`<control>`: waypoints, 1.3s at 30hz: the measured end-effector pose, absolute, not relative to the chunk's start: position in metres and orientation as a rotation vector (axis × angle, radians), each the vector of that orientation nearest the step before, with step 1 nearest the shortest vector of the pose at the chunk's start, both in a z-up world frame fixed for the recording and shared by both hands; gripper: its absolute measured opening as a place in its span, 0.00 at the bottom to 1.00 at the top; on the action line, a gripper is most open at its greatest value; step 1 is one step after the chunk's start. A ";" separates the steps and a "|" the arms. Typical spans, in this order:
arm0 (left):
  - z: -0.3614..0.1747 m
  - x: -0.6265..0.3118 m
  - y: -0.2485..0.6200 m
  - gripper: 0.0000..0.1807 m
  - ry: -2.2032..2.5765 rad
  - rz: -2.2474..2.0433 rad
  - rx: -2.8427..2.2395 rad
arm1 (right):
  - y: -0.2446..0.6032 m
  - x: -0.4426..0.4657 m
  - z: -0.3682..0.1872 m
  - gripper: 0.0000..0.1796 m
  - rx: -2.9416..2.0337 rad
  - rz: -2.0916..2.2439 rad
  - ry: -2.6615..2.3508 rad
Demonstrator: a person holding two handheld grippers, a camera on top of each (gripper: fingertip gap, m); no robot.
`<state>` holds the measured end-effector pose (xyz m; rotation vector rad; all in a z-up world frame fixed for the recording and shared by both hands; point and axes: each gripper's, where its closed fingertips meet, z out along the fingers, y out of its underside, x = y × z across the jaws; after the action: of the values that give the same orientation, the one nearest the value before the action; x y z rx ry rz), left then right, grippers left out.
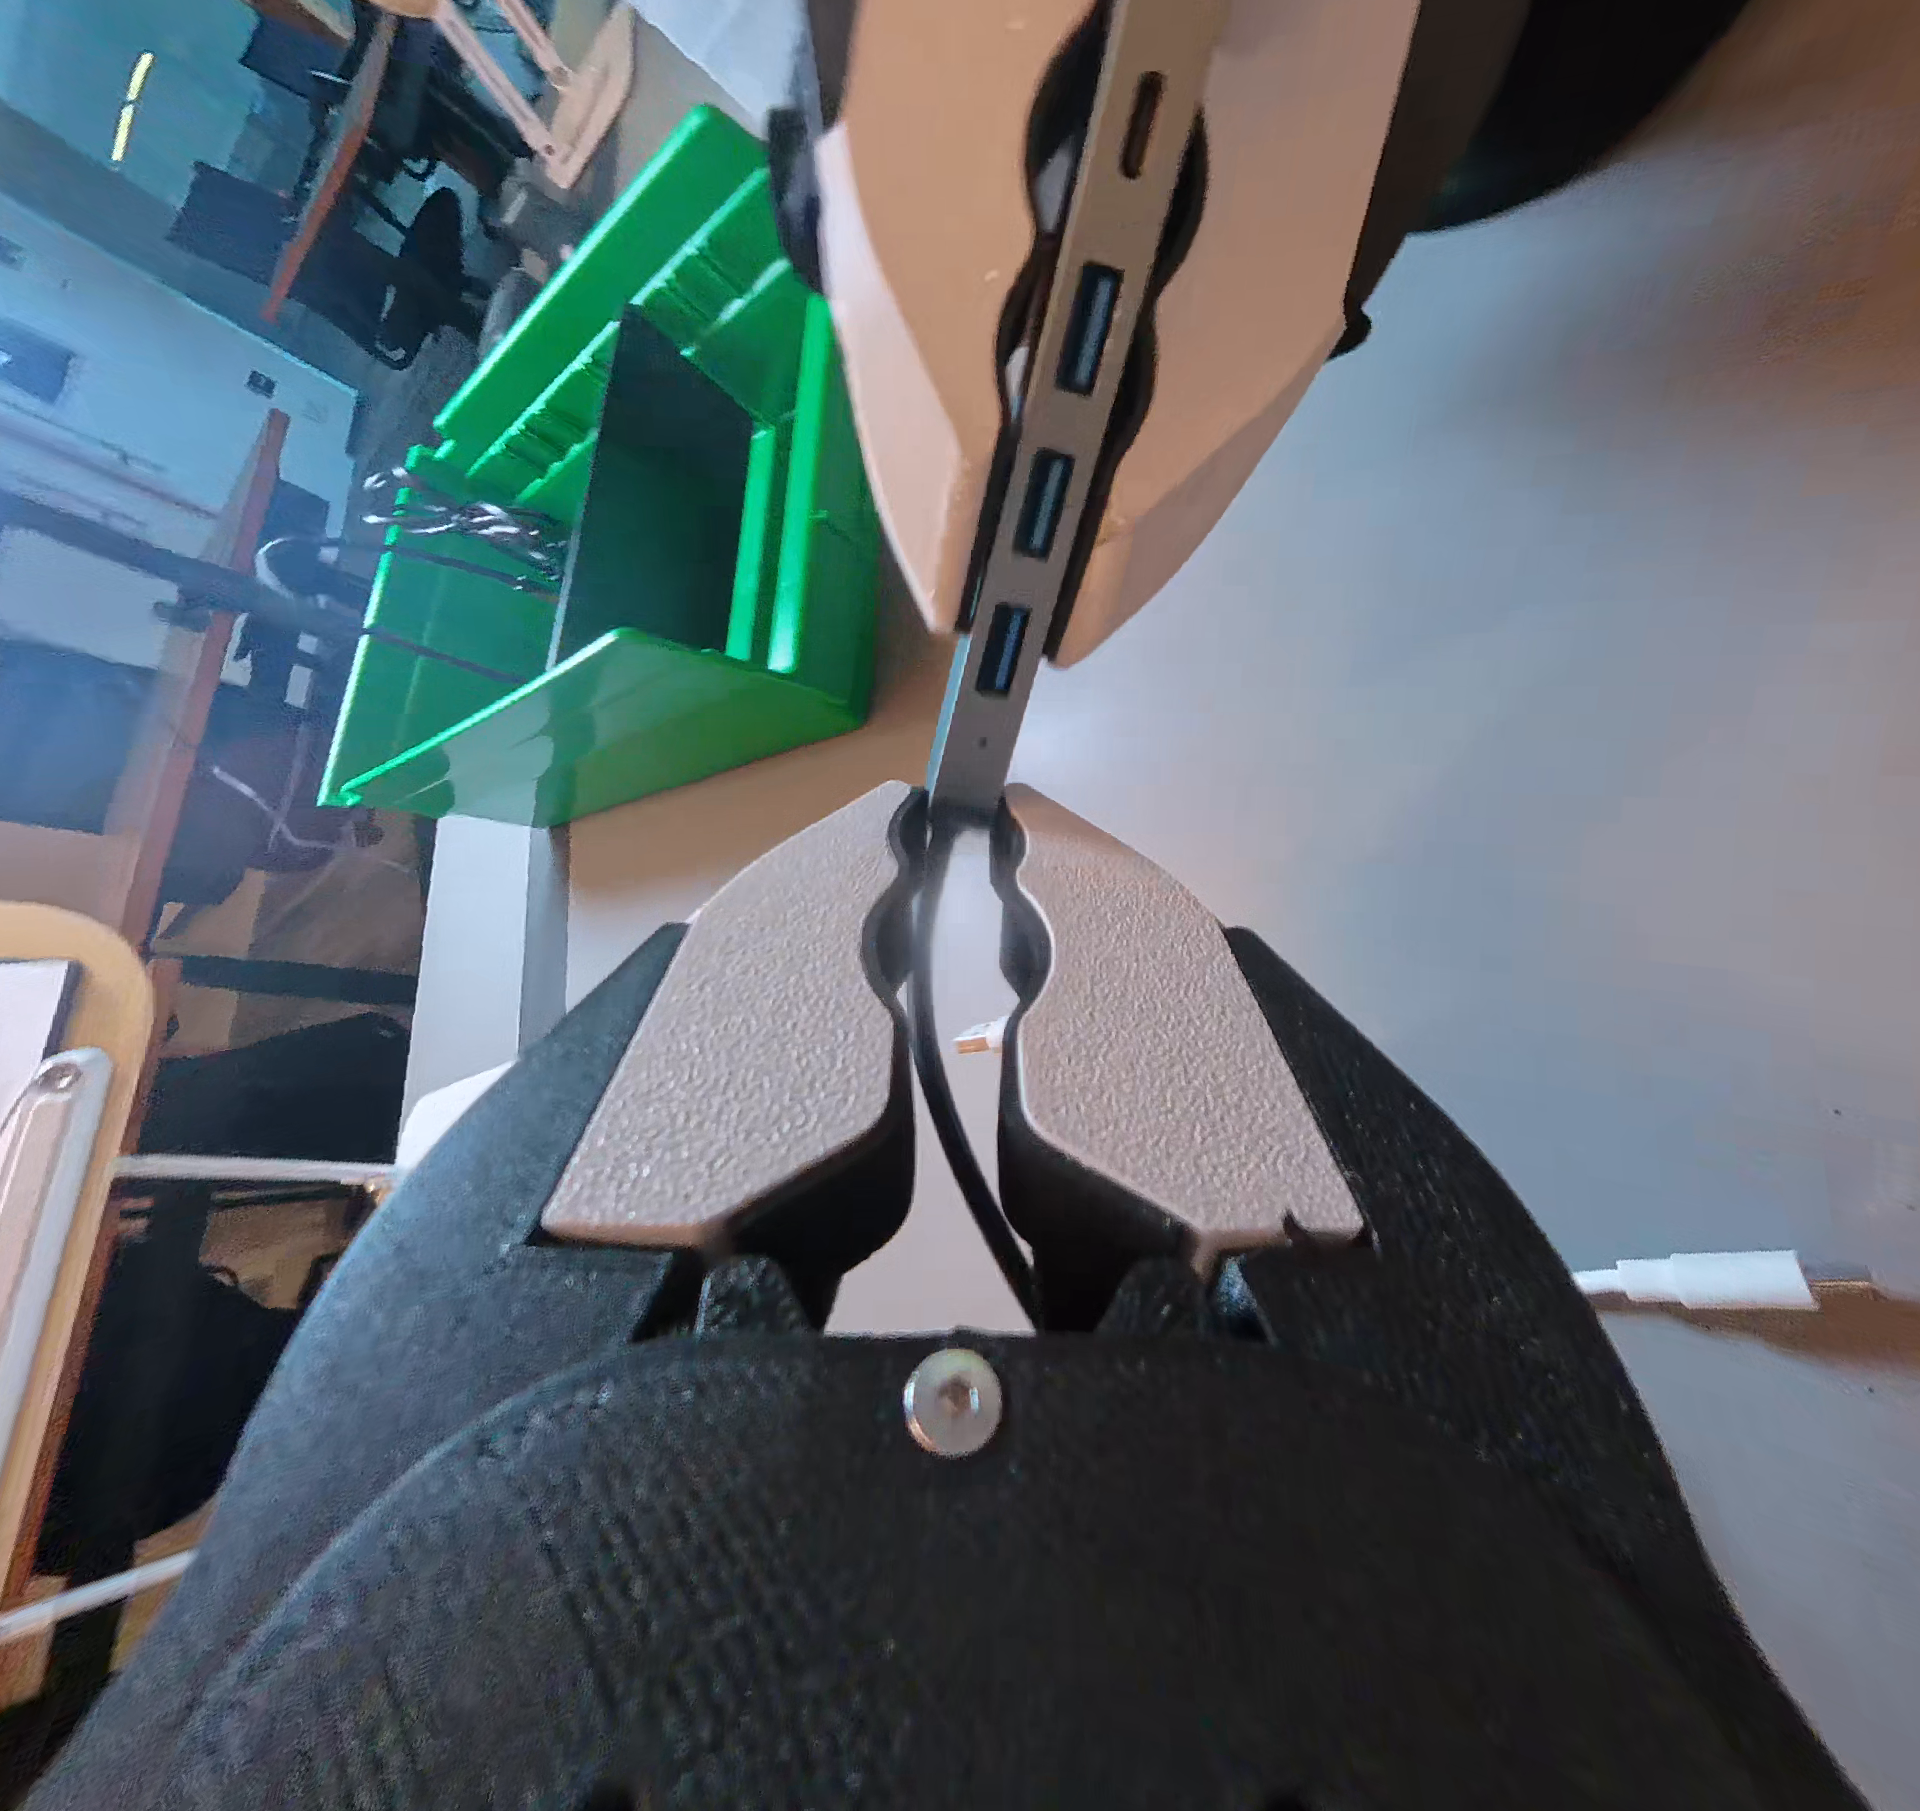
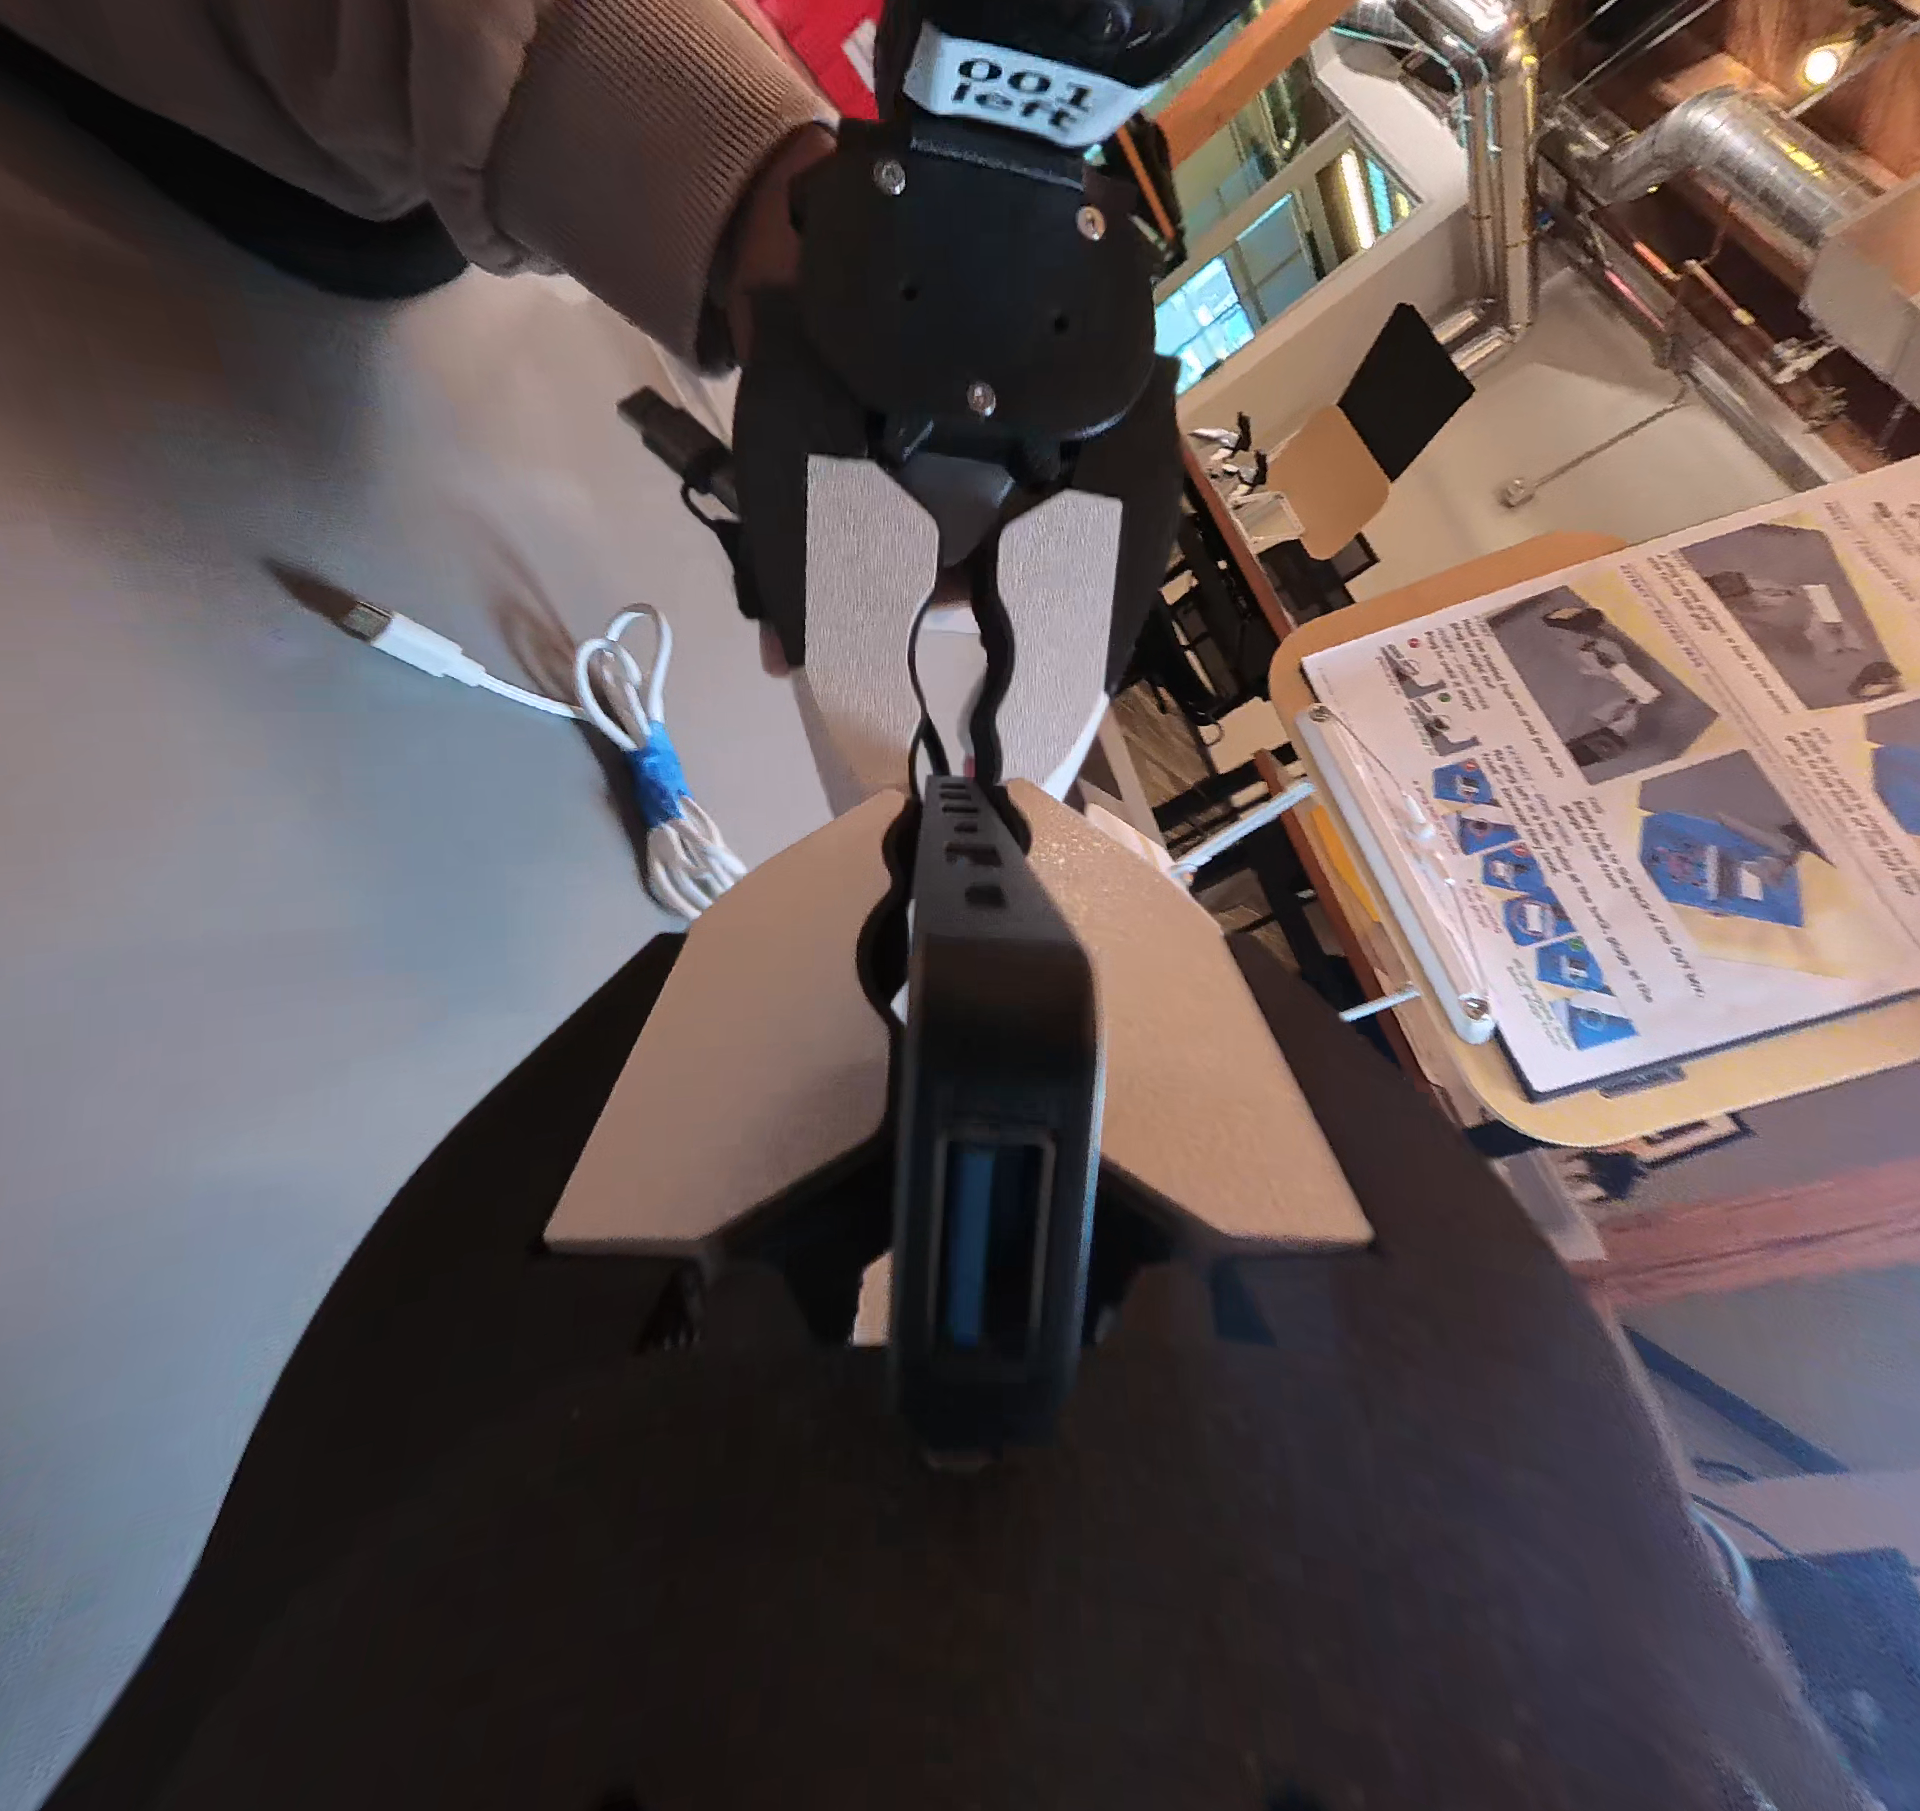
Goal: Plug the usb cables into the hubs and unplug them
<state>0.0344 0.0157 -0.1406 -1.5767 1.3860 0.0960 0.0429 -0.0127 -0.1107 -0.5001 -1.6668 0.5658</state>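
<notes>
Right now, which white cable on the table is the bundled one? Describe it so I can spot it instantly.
In the right wrist view, find the grey table left of the two hand-held grippers holding the hub. There lies a white cable, coiled into a small bundle. Blue tape wraps its middle, and a short lead ends in a USB plug pointing left.

You have the grey hub (image 1: 1081,379) held up off the table, a slim bar with a row of blue-tongued ports and one small oval port along its narrow edge, every port empty. Its black lead (image 1: 940,1086) runs out of the near end. In the right wrist view the same hub (image 2: 987,1086) looks dark, end-on. A white USB cable (image 2: 644,753) lies on the table, coiled and bound with blue tape, its plug (image 2: 364,618) stretched out loose and unplugged.
</notes>
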 end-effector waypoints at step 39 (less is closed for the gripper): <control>-0.221 -0.023 0.020 0.16 0.573 0.585 -2.446 | 0.143 0.098 -0.050 0.07 -0.899 0.356 -1.165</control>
<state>-0.0229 0.0200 -0.2214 -2.4464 0.5735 0.5848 0.0978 0.1428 -0.0499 -0.8994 -1.1648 0.3556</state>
